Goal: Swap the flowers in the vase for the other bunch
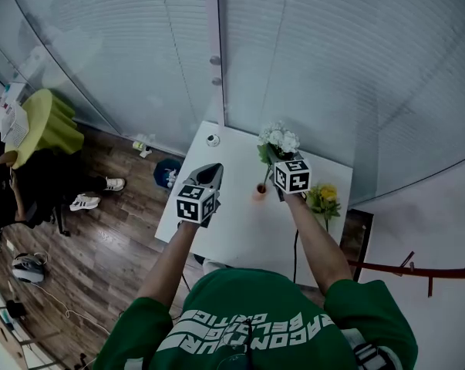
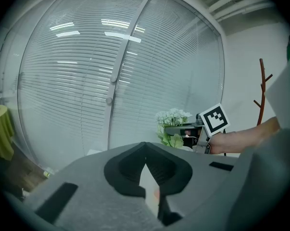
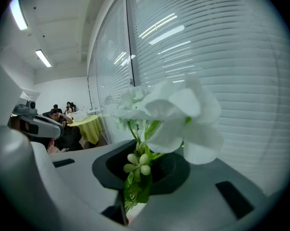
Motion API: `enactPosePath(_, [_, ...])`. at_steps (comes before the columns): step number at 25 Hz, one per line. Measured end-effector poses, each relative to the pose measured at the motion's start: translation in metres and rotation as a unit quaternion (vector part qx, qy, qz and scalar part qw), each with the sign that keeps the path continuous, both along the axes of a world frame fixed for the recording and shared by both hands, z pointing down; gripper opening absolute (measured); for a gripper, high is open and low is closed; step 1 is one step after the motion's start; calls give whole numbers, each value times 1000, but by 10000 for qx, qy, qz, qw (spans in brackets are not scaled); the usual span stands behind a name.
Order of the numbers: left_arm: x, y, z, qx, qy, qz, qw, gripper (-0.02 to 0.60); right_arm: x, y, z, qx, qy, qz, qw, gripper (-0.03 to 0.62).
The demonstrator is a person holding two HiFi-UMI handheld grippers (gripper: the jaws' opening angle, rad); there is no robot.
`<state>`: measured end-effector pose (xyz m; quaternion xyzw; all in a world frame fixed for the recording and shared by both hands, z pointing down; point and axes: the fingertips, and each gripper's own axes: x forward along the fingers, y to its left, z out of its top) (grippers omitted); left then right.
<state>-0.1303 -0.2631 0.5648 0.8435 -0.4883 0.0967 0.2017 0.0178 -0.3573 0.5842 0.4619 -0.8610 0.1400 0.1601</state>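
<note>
The right gripper (image 1: 274,160) pinches the green stems of the white flower bunch (image 1: 279,139) over the small orange vase (image 1: 261,192). The vase stands on the white table (image 1: 240,233) with bare top around it, and the yellow flower bunch (image 1: 324,197) lies by the table's right edge. The left gripper (image 1: 210,169) has its tips together and holds nothing. The white print on the green shirt (image 1: 255,322) is too bent to read, and I cannot tell if the stem ends are inside the vase.

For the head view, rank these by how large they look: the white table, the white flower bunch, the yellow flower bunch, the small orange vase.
1. white table
2. white flower bunch and yellow flower bunch: too alike to rank, and the white one may be nearer the camera
3. orange vase, smallest
</note>
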Motion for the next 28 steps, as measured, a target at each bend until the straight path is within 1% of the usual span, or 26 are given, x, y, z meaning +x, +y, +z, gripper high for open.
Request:
enactPosePath(6, [2, 1, -3, -33, 12, 21, 10000, 8, -2, 13, 19, -206, 154, -116, 9996, 64])
enactPosePath(11, [8, 3, 4, -52, -10, 84, 10000, 8, -6, 32, 51, -410, 249, -261, 9985, 64])
enactPosePath(19, [14, 6, 6, -49, -23, 148, 9999, 8, -15, 61, 83, -658, 413, -498, 9957, 64])
enactPosePath(25, [13, 7, 6, -39, -9, 149, 9999, 8, -18, 70, 86, -681, 339, -568, 9955, 66])
enactPosePath(28, [15, 9, 5, -32, 2, 164, 9999, 8, -19, 72, 85, -751, 183, -617, 9951, 73])
